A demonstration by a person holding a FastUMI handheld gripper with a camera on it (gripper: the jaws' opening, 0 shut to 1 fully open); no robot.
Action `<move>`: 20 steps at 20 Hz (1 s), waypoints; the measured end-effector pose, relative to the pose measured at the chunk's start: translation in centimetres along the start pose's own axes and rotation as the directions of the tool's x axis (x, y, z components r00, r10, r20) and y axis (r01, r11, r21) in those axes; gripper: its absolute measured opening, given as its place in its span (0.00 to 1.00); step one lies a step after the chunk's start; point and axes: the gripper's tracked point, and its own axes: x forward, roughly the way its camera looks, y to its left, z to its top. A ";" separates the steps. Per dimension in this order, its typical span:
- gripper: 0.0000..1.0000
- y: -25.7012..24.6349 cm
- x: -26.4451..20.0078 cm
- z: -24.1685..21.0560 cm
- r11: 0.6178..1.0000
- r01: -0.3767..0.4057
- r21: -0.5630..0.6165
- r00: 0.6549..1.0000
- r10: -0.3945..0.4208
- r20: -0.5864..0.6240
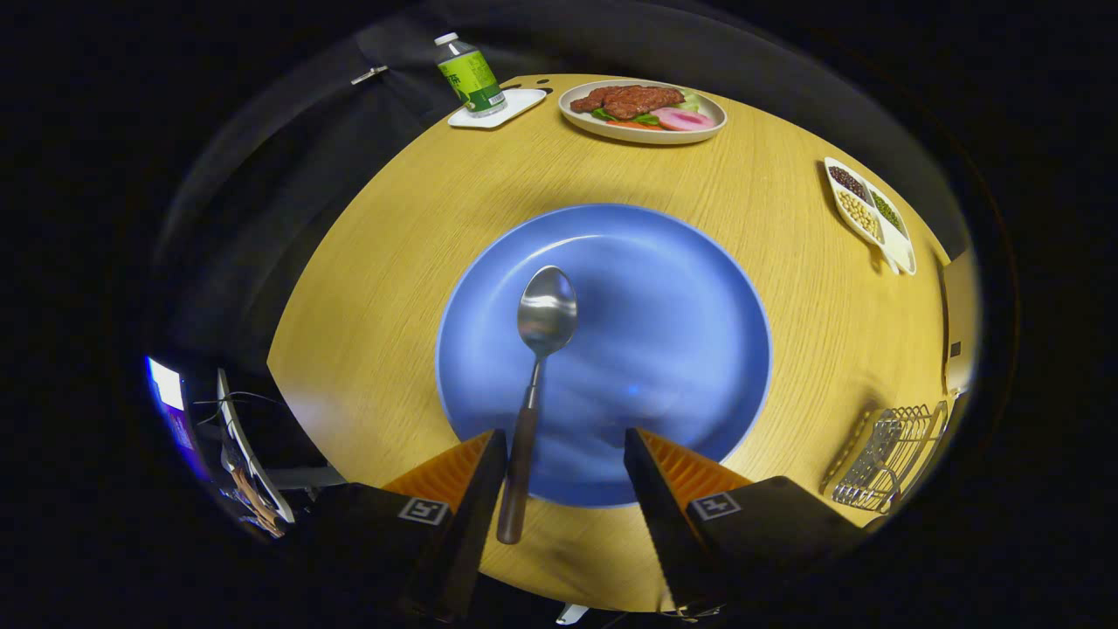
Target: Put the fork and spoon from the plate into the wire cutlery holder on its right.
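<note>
Wooden tabletop (393,288), round and pale, is carrying everything, with the blue plate (664,349) sitting at its centre as our landmark. On that plate the spoon (540,367) is lying alone, bowl resting toward the plate's middle, dark handle running back over the near rim and poking out onto the wood. No fork is showing on the plate. Over to the plate's right, near the table's edge, the wire cutlery holder (891,459) is standing with something metallic looking to be inside it; that may well be the fork, though it is too small and warped to call. So my read: one piece probably delivered, the spoon still waiting.

Now the gripper (566,454) is hovering at the plate's near rim, fingers spread wide, gripping nothing. The spoon's handle is sitting in the gap between them, hard up against the left finger (476,489) and well apart from the right finger (664,489). Whether the left one is actually touching the handle, I cannot tell. A closing squeeze looks like the next call.

Beyond the plate, a dish of food (643,112) is resting at the far edge, a green bottle (470,77) on a white coaster (498,109) just left of it. Far right of the plate, a divided snack dish (869,214) is holding beans.
</note>
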 end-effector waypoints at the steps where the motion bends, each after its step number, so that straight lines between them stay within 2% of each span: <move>1: 0.72 0.2 0.2 0.0 1.000 -0.002 0.000 1.000 0.002 -0.005; 4: 0.46 0.5 0.7 0.1 1.000 0.000 0.011 1.000 0.001 -0.016; 5: 0.30 0.5 0.7 0.1 1.000 0.000 0.016 1.000 0.001 -0.023; 7: 0.17 0.6 0.9 0.0 1.000 -0.011 0.021 0.999 0.011 -0.031; 8: 0.17 0.4 1.0 0.5 1.000 -0.011 0.027 0.999 0.012 -0.030; 9: 0.13 0.2 0.5 0.0 0.999 -0.010 0.039 0.999 0.012 -0.034; 11: 0.10 -0.1 0.6 0.1 0.998 -0.027 0.052 0.999 0.029 -0.031; 15: 0.07 -0.1 -0.8 0.7 0.994 -0.093 0.061 0.996 0.093 -0.004; 20: 0.07 -1.8 -6.8 0.6 0.988 -0.133 0.074 0.991 0.132 0.030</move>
